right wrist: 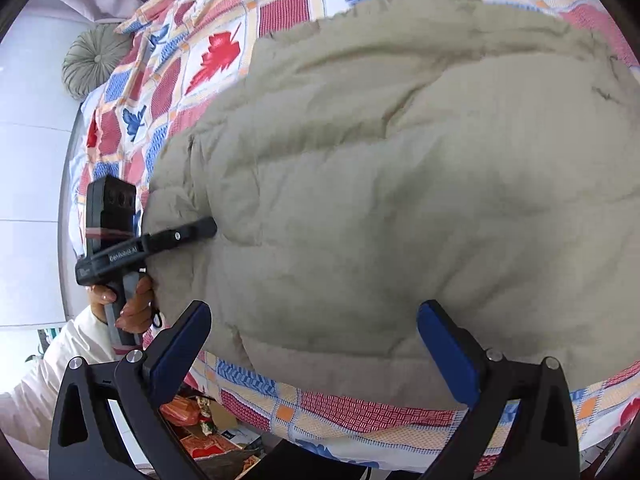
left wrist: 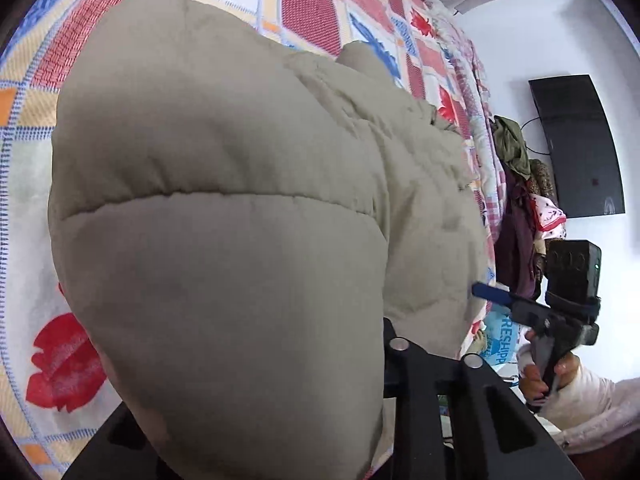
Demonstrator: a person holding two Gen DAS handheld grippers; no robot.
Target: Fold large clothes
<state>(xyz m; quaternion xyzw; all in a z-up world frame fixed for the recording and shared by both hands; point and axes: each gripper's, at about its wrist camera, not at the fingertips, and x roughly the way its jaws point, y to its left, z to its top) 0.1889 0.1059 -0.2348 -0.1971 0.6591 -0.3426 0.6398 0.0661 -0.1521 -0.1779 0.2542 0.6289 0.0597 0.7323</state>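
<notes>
Clearly the step in hand is a fold of the beige puffer jacket [right wrist: 384, 184], which lies spread over the patchwork bedspread [right wrist: 224, 56] with its near hem at the bed's front edge.

The left gripper [right wrist: 208, 226] is clenched on a thick fold at the jacket's left side: in the right wrist view its black finger digs into the padding, and in the left wrist view the quilted fabric [left wrist: 224, 240] bulges up right against the lens and hides the fingertips. The right gripper [right wrist: 316, 344] is released, its blue-padded jaws standing wide apart just over the near hem, gripping nothing. In the left wrist view that same right gripper [left wrist: 488, 294] shows at the jacket's far side, held in a hand [left wrist: 548, 376].

To do this fold well, I would judge that the left side should be carried across in a smooth arc, kept low enough that the puffy filling does not roll back. The free right gripper could press or pinch the hem to anchor the body so the whole jacket does not drag over the bedspread. Padded fabric springs open, so the bite should stay deep until the flap is laid flat. A sleeve tucked under could bunch, though none is plainly visible.
</notes>
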